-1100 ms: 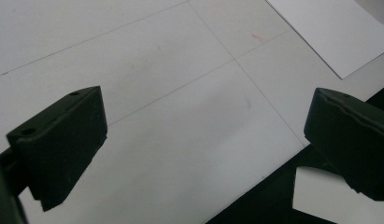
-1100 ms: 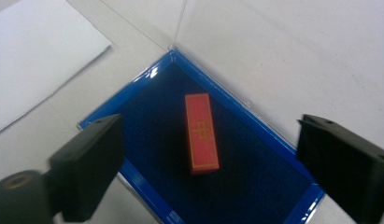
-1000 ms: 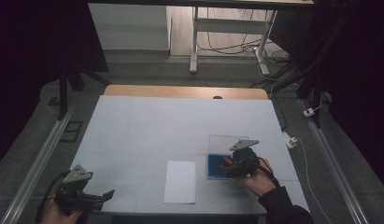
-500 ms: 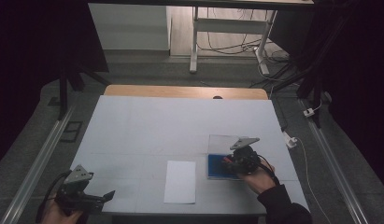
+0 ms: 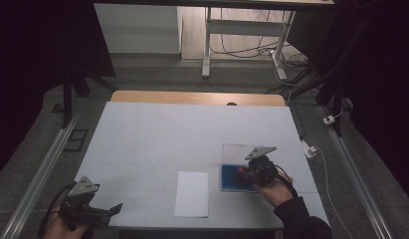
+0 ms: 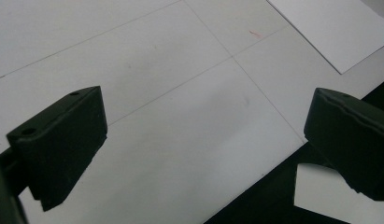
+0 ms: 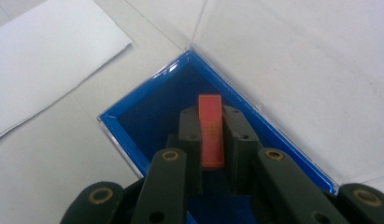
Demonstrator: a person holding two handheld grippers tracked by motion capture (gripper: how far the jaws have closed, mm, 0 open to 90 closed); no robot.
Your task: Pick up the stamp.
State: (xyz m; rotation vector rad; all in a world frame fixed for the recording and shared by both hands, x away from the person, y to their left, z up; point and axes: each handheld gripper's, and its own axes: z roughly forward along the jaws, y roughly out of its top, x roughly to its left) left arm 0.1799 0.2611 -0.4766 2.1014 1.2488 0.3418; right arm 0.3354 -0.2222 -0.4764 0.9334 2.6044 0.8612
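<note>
honestly nothing readable anywhere here, the only marking is some faint gold pattern on the little red strip (image 7: 211, 130) held over the blue tray (image 7: 147, 109), and it's way too small to make out.

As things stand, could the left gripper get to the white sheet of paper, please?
Probably yes: the left gripper is open, and bare table lies between it and the white sheet.
</note>
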